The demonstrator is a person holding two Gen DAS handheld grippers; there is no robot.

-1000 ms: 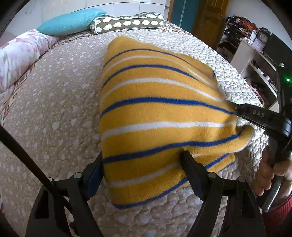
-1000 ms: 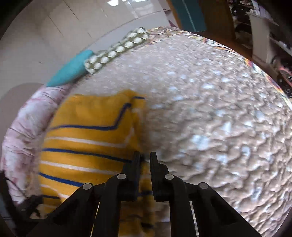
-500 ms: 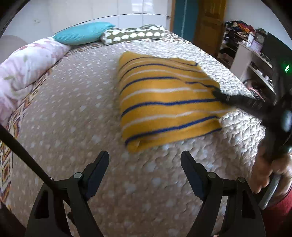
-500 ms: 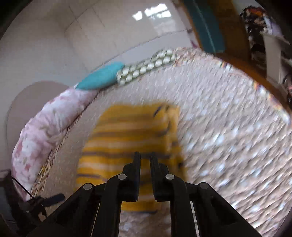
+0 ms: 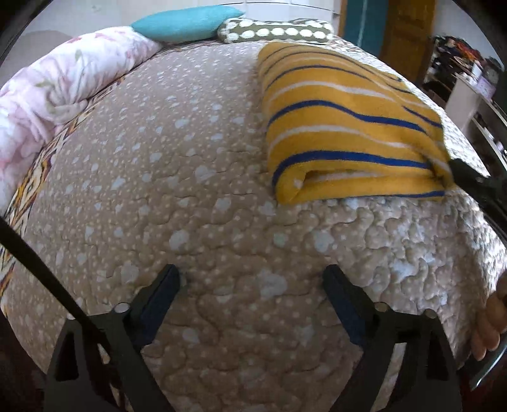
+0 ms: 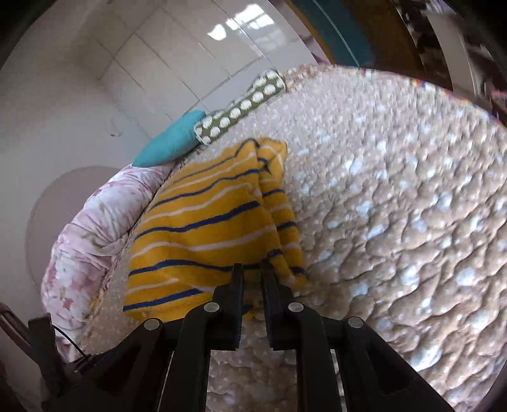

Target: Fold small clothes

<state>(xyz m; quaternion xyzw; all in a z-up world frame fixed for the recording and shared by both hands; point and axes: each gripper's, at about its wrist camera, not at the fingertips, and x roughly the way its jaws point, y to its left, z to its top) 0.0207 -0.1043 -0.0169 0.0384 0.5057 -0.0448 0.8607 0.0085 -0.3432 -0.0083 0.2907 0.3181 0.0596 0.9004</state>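
Note:
A yellow garment with blue and white stripes lies folded flat on the quilted bed, up and right in the left wrist view. My left gripper hovers over bare quilt well short of it, its jaws opening wide with nothing between them. My right gripper sits at the near edge of the garment. Its jaws stand narrowly apart and are opening, with yellow cloth still showing in the gap. The right gripper enters the left wrist view from the right and meets the garment's near right corner.
A floral duvet is rolled along the bed's left side. A teal pillow and a spotted bolster lie at the head. Shelves stand beyond the right edge. A person's hand shows at the right.
My left gripper let go of the garment, drew back over bare quilt and widened. The garment now lies flat and folded. My right gripper's view has pulled back and its jaws have parted slightly.

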